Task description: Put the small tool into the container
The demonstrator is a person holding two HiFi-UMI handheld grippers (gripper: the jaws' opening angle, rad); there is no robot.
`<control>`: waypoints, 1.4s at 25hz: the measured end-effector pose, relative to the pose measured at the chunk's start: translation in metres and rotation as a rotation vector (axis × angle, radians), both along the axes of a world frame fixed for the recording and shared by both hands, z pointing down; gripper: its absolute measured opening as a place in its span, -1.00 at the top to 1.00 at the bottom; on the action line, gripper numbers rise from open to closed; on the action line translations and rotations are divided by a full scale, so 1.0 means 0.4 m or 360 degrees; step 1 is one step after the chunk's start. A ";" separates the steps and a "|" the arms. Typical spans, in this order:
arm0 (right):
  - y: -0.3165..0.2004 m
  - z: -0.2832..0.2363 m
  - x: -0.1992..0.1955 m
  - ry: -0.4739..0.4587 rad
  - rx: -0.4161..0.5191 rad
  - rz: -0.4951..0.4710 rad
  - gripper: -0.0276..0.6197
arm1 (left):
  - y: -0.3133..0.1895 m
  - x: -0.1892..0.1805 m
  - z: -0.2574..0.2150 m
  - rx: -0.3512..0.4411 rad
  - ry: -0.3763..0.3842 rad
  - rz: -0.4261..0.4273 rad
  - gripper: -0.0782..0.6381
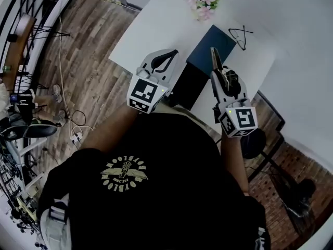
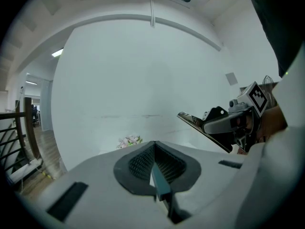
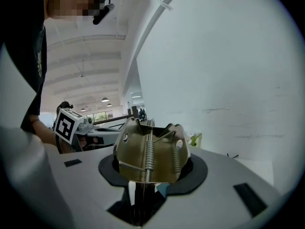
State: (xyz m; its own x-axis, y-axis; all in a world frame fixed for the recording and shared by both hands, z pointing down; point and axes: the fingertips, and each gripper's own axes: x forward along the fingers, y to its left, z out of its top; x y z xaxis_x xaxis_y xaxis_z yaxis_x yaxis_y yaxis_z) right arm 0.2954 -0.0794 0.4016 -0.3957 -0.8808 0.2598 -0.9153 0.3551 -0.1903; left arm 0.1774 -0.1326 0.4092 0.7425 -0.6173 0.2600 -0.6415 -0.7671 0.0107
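Over the counter (image 1: 156, 30): you held the small tool (image 3: 162, 151) near the container (image 1: 210, 48).
Right claw (image 3: 151, 173): pinched on it, so it wouldn't fall.
Left claw (image 2: 153, 163): closed, empty.

The clip (image 3: 150, 156) is gleaming brassy silver. The left gripper (image 1: 165, 60) and right gripper (image 1: 223, 79) are showing pale grey shells, black pads (image 2: 138, 165), and black-and-white square patterns on their cubes (image 1: 144, 95). The box (image 1: 210, 48) is showing dark blue, the table (image 1: 156, 25) white, the flowers (image 1: 204, 4) pink, and the floor (image 1: 93, 72) brown wood grain.
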 end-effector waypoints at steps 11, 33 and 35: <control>-0.018 0.114 -0.038 -0.0044 -0.0094 -0.0101 0.43 | 0.013 -0.078 0.006 -0.0002 -0.0076 -0.0113 0.76; 0.008 0.374 -0.069 0.0052 -0.0398 -0.0148 0.43 | -0.004 -0.115 0.054 -0.0034 -0.0045 -0.0092 0.76; 0.015 0.389 -0.073 0.0057 -0.0422 -0.0149 0.43 | -0.002 -0.125 0.058 -0.0042 -0.0036 -0.0096 0.76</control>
